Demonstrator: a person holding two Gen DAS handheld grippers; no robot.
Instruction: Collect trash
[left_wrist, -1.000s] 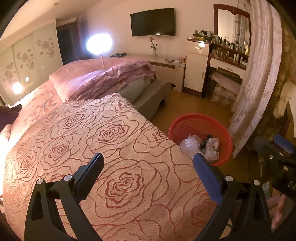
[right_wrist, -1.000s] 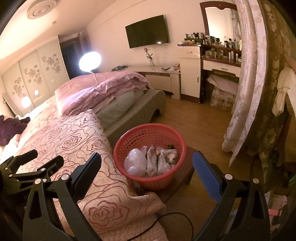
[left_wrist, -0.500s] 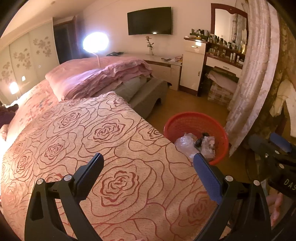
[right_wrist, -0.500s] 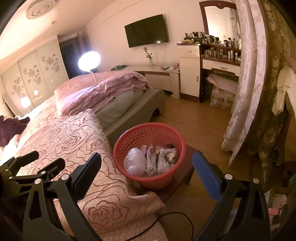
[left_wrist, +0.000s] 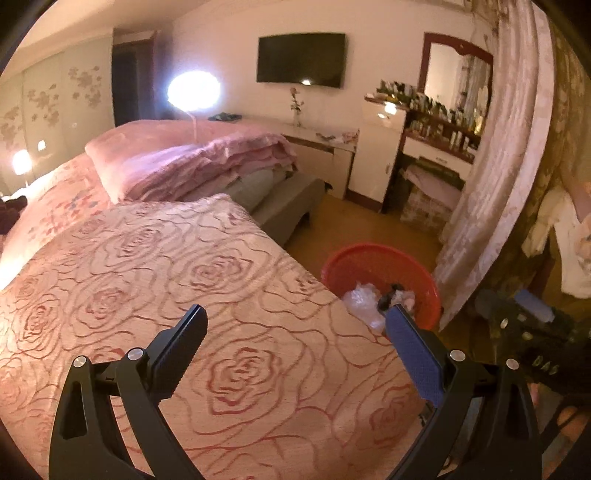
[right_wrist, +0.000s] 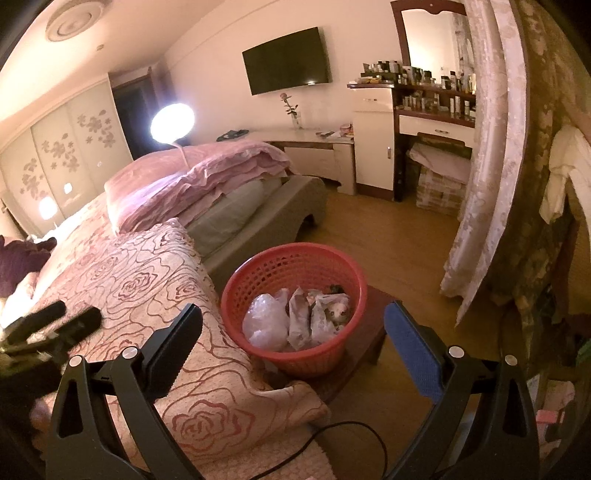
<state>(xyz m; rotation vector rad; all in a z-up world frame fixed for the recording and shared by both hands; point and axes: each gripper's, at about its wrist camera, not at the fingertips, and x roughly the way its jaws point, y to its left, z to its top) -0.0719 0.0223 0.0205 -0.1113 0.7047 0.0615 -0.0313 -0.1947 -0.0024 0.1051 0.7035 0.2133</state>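
Nearest you, both tools are released with nothing held: the left gripper (left_wrist: 295, 332) hangs over the rose-patterned bedspread (left_wrist: 155, 280) at the bottom of its frame, and the right gripper (right_wrist: 293, 332) frames the red trash basket (right_wrist: 258, 269) at lower centre of its view.

A black cable (right_wrist: 343, 435) loops across the floor along the bottom edge of the right view, just below the bedspread's hanging corner. Your reach could snag it if you drop low toward the basket.

The basket stands on a small dark wooden stool (right_wrist: 369, 332), tight against the bed's edge. It already holds the trash: a clear plastic bag (right_wrist: 266, 321) and crumpled wrappers (right_wrist: 317, 314). A push on the rim could likely tip it off the stool, since it looks light.

In the left view the bedspread hides the basket's near side, so judge your approach from the right camera. Farther up the frame, no loose trash is visible on the bed or the floor.
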